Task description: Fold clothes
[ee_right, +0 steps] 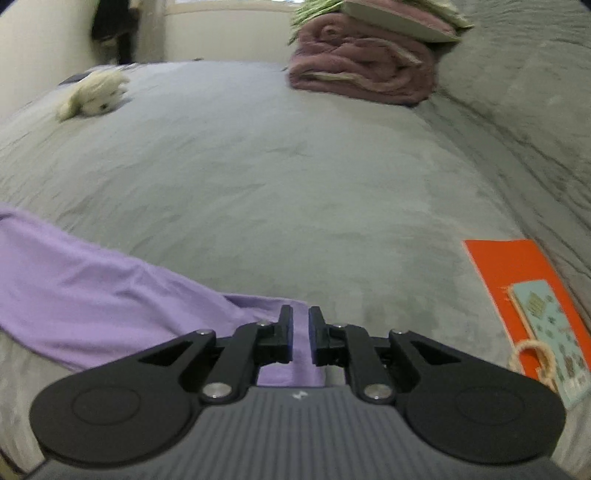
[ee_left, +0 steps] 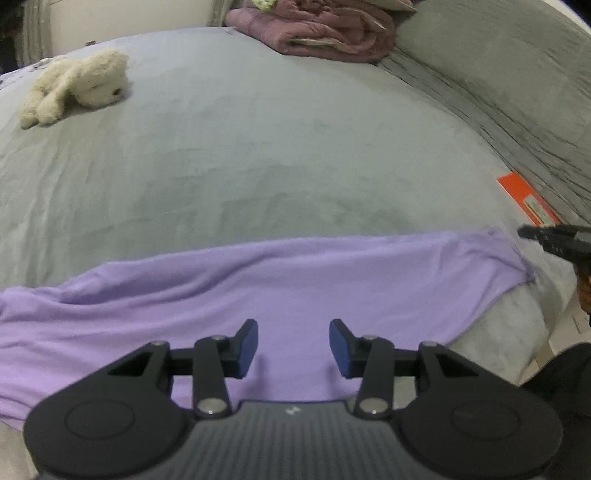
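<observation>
Risk: the purple garment (ee_left: 280, 295) lies loose and wrinkled near the front edge of the bed (ee_left: 258, 147). I judge that a pinch of only the top layer would make an uneven fold.
Second risk: the right end of the cloth is close to the bed corner, so a pull toward that side may drag it off.
Left gripper (ee_left: 293, 347): it points downward over the middle of the garment; the jaws are apart and nothing is between them.
Right gripper (ee_right: 301, 336): it points downward over the right end of the cloth (ee_right: 110, 280); the jaws have a narrow gap, and the pads do not press the fabric.
Other things: a plush toy (ee_left: 79, 85), a folded blanket (ee_left: 321, 33) and an orange card (ee_right: 517, 280) lie well apart from the garment.
</observation>
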`<action>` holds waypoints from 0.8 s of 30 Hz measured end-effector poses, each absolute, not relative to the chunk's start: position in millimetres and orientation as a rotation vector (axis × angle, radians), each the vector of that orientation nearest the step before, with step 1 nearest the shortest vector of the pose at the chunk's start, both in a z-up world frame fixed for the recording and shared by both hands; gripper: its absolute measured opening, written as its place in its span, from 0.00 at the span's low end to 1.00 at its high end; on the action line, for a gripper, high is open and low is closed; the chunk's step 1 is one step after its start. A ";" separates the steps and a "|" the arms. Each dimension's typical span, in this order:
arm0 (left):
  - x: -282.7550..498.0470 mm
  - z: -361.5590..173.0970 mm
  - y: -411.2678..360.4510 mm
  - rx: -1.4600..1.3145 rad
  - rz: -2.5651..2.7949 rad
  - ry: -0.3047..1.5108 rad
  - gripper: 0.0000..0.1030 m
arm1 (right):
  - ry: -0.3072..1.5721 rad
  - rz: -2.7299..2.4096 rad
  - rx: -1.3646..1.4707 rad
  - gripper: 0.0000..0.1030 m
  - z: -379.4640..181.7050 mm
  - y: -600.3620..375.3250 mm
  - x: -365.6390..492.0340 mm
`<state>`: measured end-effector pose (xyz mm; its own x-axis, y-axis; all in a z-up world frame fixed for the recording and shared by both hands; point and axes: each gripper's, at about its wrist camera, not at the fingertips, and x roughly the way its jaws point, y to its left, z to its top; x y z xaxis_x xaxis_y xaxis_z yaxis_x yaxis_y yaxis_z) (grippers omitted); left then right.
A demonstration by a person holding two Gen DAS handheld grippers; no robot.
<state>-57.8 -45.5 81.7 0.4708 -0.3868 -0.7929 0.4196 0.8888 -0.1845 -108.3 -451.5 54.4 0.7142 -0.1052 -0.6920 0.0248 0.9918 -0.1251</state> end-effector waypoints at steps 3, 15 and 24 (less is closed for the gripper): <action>-49.9 98.4 -40.2 0.060 -0.464 0.948 0.42 | 0.792 -0.035 -0.138 0.36 45.9 -455.2 -101.1; -62.1 198.9 -30.6 0.061 -0.535 0.817 0.49 | 0.788 -0.019 -0.236 0.03 35.6 -448.0 -102.1; -73.5 150.8 -93.1 0.001 -0.588 0.926 0.51 | 0.764 -0.022 -0.254 0.04 30.3 -449.8 -102.4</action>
